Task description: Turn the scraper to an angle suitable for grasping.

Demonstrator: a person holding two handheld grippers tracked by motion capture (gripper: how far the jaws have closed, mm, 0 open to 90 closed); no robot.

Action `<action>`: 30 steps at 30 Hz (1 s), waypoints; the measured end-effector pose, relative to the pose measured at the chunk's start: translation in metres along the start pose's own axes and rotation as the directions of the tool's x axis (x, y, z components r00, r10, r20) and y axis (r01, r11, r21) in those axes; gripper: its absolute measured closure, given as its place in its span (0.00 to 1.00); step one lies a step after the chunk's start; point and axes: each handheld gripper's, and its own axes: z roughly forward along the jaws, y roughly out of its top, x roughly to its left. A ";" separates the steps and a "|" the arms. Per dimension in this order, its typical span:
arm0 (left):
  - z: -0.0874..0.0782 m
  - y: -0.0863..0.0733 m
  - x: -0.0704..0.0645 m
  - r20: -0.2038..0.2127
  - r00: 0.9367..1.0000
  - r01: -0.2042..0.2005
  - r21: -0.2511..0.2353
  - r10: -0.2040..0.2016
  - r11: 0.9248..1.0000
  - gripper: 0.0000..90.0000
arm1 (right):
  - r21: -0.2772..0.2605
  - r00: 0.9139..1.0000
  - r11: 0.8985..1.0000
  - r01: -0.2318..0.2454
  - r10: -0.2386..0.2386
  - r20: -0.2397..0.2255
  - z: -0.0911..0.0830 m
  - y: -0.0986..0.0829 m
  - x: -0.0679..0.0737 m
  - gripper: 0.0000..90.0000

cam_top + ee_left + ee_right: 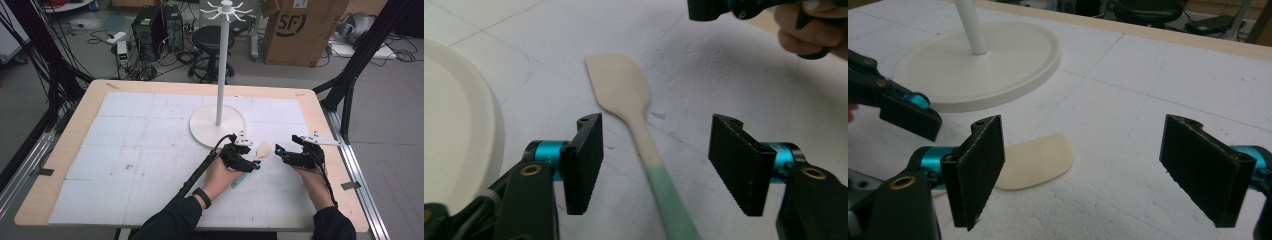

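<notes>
A spatula with a cream blade (263, 149) and a pale green handle (239, 180) lies flat on the white mat, just in front of the rack's base. My left gripper (252, 160) hovers low over it, open. In the left gripper view the jaws (659, 165) straddle the spatula (624, 90) where cream meets green, without touching it. My right gripper (286, 146) is open to the right of the blade. In the right gripper view its own jaws (1088, 170) stand wide apart, with the blade (1035, 160) beside the left one.
A white hook rack (222, 60) rises on a pole from a round base (200, 130), seen close as the base (998, 65) in the right gripper view. The white mat (150, 150) covers a wooden table (75, 115). A stool, boxes and cables stand beyond.
</notes>
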 end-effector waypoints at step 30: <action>-0.020 0.014 0.017 0.043 0.985 -0.171 0.028 0.169 0.985 0.90 | -0.088 0.997 0.996 0.005 0.001 0.071 -0.013 0.006 -0.002 0.22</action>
